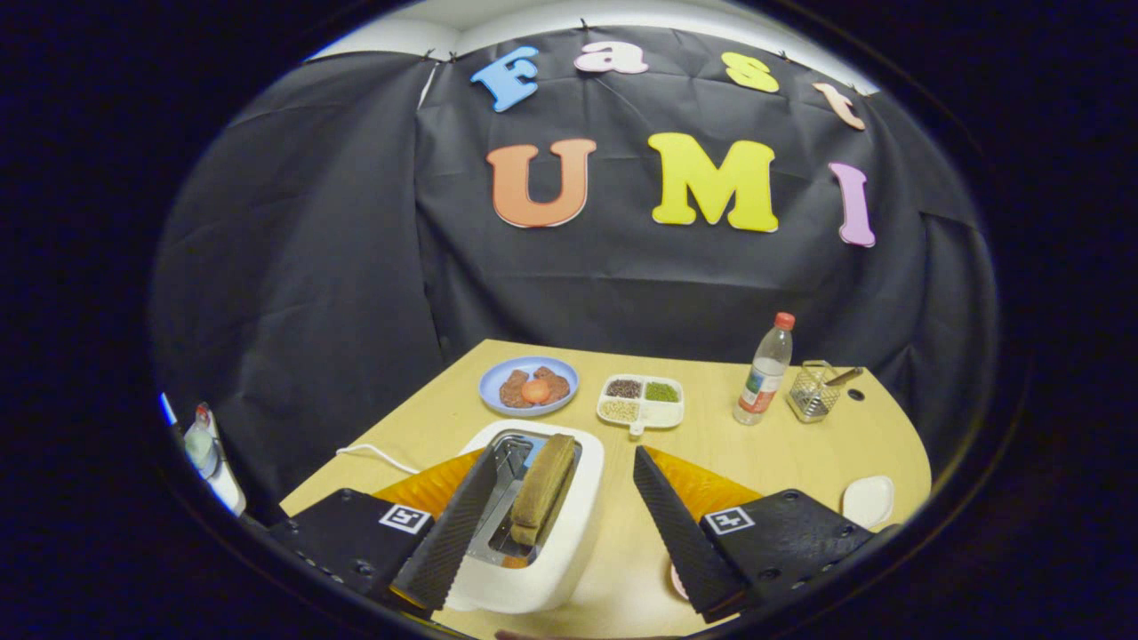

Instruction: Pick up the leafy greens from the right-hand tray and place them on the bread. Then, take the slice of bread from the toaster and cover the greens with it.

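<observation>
A white toaster (569,556) stands on the wooden table (773,453) between my fingers, nearer the left one. A brown slice of bread (542,489) sticks up out of its slot. My gripper (567,452) is open, its fingers apart on either side of the toaster's far end and pressing on nothing. Beyond the fingers lies a blue plate (494,378) with brown bread pieces and a round red-orange slice on top. To the right of the plate sits a white divided tray (645,416); one compartment holds something green (661,391), the others hold grains.
A clear bottle (765,372) with a red cap and a glass holder (813,391) with a utensil stand at the far right. A small white dish (867,500) lies by the right finger. A white cable (373,455) runs left from the toaster.
</observation>
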The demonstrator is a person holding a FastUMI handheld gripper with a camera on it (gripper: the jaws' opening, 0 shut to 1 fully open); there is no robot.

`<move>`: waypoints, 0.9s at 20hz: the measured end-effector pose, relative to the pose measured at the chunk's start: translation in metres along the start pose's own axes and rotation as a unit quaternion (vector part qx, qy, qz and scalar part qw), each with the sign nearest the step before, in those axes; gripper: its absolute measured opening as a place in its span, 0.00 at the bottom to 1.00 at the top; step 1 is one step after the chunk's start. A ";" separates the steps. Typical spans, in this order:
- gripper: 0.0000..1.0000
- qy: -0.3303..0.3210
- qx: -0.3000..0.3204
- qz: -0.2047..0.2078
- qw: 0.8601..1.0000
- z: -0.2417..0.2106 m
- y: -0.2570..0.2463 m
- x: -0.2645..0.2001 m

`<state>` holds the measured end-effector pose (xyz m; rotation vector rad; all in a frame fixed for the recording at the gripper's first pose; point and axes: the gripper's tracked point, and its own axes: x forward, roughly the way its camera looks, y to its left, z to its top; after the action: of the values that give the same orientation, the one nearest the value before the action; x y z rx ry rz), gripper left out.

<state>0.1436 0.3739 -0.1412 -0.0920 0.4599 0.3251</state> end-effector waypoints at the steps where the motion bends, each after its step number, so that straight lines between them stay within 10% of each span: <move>1: 0.91 0.011 0.002 -0.004 1.000 -0.003 0.002 0.006; 9: 0.37 0.053 0.005 -0.013 0.998 -0.013 0.015 0.036; 11: 0.37 0.066 0.011 -0.011 0.998 -0.015 0.017 0.040; 12: 0.17 0.062 0.016 -0.009 0.998 -0.017 0.018 0.040; 18: 0.11 0.050 -0.038 -0.018 0.998 -0.013 0.016 0.030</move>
<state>0.1584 0.3959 -0.1662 -0.1908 0.5437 0.3043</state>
